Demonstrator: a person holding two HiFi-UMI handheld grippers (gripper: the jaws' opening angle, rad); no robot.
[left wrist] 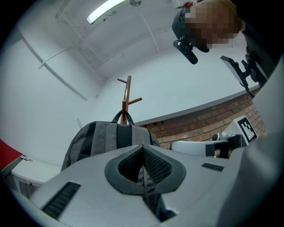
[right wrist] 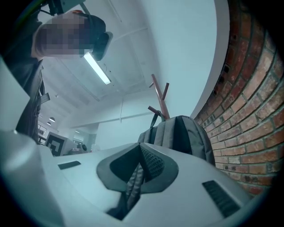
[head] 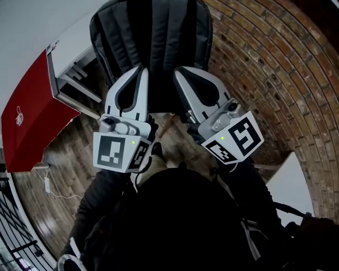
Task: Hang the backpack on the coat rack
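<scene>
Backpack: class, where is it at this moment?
Head view, top centre: the backpack is gripped by the left gripper and right gripper, at the coat rack, brick wall right.

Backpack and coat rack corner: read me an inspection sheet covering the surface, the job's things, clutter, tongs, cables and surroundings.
Surface: wooden floor.
Job's things: backpack hangs upright in front of the coat rack; its top loop seems to be around the pole, but which peg it is on cannot be told.
Clutter: red panel beside a white table.
Tongs: left tongs closed on a strap; right tongs closed on a second strap.
Cables: one white cable lying on the floor.
Surroundings: brick wall, ceiling light.
</scene>
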